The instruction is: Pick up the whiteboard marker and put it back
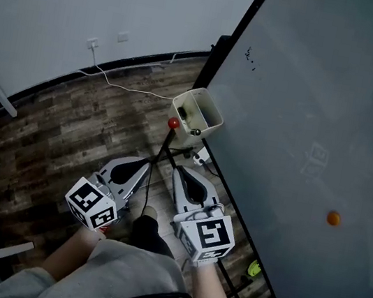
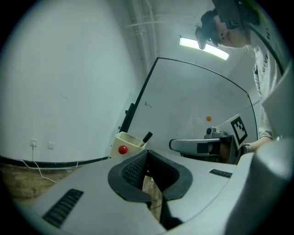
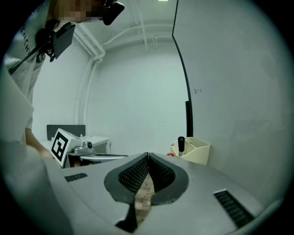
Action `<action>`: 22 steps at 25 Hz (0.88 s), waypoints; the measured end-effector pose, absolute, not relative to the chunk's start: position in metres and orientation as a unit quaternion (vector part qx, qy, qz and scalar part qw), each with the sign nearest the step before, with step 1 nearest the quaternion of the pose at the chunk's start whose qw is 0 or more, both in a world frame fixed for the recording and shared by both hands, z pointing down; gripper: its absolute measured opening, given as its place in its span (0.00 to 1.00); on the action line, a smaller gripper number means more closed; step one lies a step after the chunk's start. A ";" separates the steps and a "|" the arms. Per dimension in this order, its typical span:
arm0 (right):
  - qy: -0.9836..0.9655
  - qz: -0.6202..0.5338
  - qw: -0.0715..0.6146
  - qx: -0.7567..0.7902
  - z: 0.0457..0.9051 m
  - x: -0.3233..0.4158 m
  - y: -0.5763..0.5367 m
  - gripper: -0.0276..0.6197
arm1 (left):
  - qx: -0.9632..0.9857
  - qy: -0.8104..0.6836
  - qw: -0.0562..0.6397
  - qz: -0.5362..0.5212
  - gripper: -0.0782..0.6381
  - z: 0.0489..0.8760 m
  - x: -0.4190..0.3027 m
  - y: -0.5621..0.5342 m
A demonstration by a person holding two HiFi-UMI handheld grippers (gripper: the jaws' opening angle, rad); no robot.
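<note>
Both tongs closed and empty, marker sitting in its holder.
Grey left gripper (image 2: 146, 153) and grey right gripper (image 3: 148, 156) pinch nothing. Further off, the black whiteboard marker (image 3: 181, 146) stands in the cream plastic holder (image 3: 198, 154) on the grey whiteboard (image 1: 303, 129). Risk: going in with the jaws together, the tips would likely knock the marker over.
</note>
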State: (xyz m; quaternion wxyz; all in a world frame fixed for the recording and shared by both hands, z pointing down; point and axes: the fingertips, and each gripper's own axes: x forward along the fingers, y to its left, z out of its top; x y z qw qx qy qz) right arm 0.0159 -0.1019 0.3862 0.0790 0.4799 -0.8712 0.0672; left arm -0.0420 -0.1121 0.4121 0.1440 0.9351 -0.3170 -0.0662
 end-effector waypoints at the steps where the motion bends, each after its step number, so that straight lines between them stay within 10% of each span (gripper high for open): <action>1: -0.871 0.070 0.077 0.480 0.386 0.015 -0.098 0.07 | 0.936 -0.316 0.143 -0.065 0.13 0.411 -0.043 -0.108; 22: -0.871 0.060 0.081 0.481 0.366 -0.004 -0.013 0.07 | 0.942 -0.300 0.127 -0.076 0.13 0.388 -0.061 -0.022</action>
